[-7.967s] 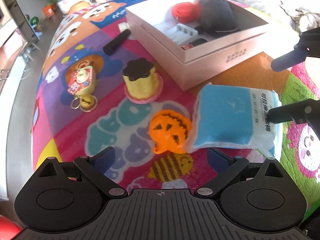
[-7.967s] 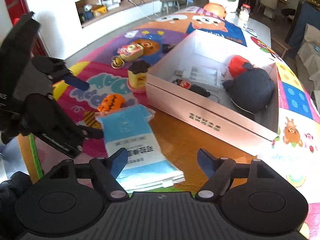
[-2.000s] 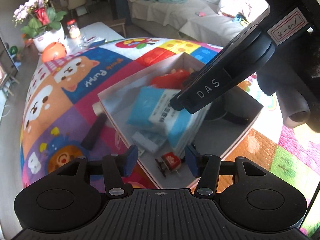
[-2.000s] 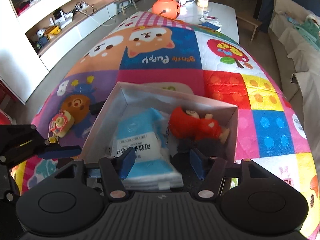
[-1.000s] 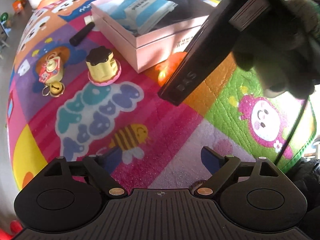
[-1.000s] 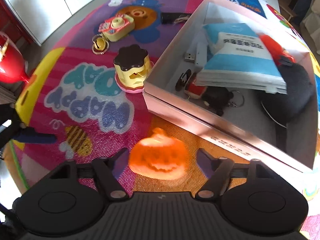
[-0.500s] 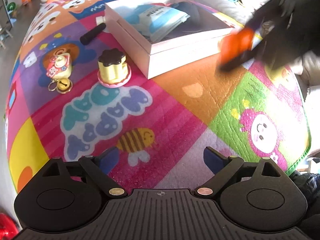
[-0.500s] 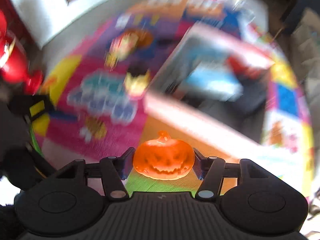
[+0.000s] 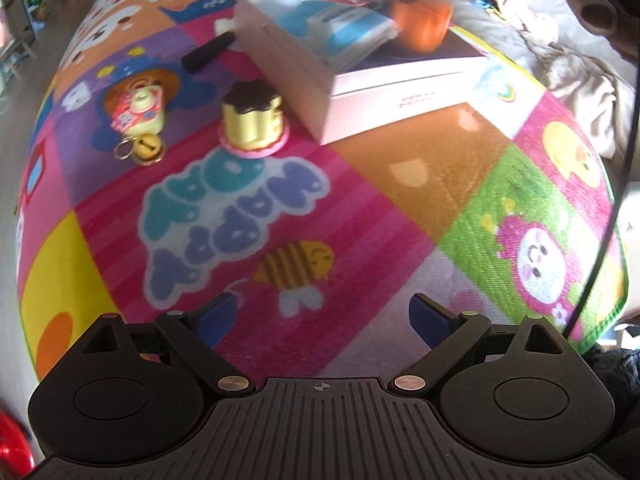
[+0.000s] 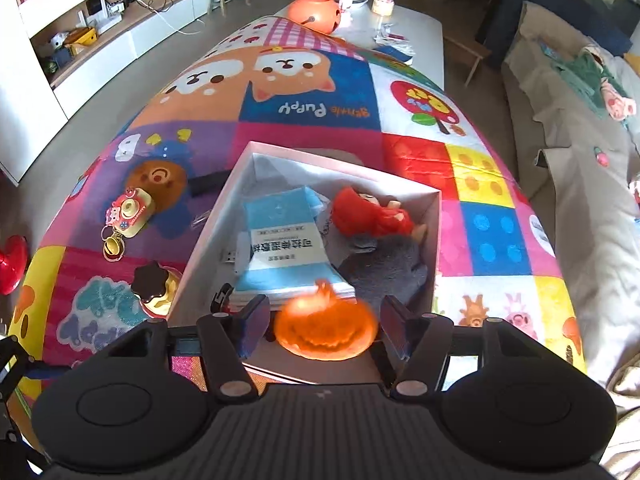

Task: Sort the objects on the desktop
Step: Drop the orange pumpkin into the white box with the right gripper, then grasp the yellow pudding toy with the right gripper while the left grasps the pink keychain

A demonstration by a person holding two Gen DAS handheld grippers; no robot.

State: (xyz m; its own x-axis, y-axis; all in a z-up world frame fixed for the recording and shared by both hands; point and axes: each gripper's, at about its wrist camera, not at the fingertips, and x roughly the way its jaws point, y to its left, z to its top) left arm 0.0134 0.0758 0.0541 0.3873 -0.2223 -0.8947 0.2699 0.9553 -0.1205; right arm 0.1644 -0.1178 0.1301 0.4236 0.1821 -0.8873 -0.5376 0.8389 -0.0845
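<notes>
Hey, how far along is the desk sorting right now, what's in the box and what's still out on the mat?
Done: the blue tissue pack and red plush doll lie in the white box. In hand: the orange pumpkin toy sits blurred between the right gripper's parted fingers over the box, apparently just released. Left on the mat: the pudding toy, toy camera keychain and black marker. The left gripper is open and empty.

Orange pumpkin, white box (blue-and-white tissue pack)
</notes>
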